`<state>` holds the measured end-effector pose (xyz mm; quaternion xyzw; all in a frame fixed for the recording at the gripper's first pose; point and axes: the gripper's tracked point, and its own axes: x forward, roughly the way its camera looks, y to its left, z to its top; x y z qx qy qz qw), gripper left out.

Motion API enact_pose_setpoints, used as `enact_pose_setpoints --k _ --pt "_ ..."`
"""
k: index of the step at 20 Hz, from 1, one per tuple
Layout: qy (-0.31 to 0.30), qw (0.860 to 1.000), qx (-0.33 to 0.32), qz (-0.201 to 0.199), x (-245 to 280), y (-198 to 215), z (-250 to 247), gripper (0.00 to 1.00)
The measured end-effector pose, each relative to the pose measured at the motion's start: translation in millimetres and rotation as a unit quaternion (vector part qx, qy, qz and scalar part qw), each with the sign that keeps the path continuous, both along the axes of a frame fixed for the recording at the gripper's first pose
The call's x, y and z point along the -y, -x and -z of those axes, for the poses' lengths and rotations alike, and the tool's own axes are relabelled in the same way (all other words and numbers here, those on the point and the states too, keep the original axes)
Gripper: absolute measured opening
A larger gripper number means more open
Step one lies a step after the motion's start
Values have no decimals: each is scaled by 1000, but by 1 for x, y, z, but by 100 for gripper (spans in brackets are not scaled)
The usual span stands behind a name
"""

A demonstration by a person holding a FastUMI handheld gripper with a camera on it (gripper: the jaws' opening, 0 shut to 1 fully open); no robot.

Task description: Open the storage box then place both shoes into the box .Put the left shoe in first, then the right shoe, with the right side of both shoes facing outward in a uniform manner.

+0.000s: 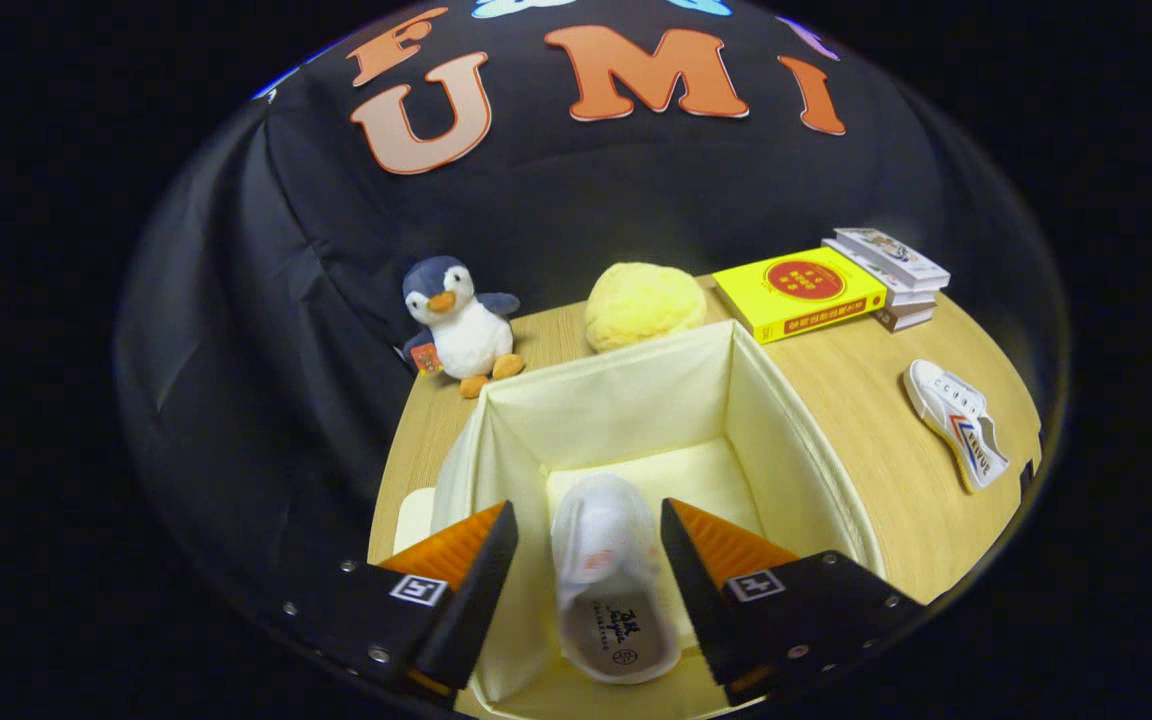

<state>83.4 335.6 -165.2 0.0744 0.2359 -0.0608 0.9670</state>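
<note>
I see the jaws wide open, a white shoe (pixel 608 570) between them, untouched, lying inside the open box (pixel 796 440). The second shoe (pixel 956 420) lies on the desk (pixel 866 390) beside the box.

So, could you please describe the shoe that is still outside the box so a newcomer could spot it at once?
Start at the open cream box on the wooden table; the open claw hangs over it with one white shoe between its fingers. Beyond the box's side, below the yellow book, lies the other shoe. It rests on its side on bare table and shows red and blue stripes.
</note>
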Motion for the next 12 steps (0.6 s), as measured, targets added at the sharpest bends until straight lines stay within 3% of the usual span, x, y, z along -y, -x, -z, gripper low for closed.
enact_pose_setpoints --k 1,2,7,12 --pt "6 1000 4 -8 0 1 -7 97" --pt "9 1000 8 -14 0 3 -11 98" --pt "19 999 45 -14 36 15 -33 99" --pt "38 997 69 14 112 30 -49 99"
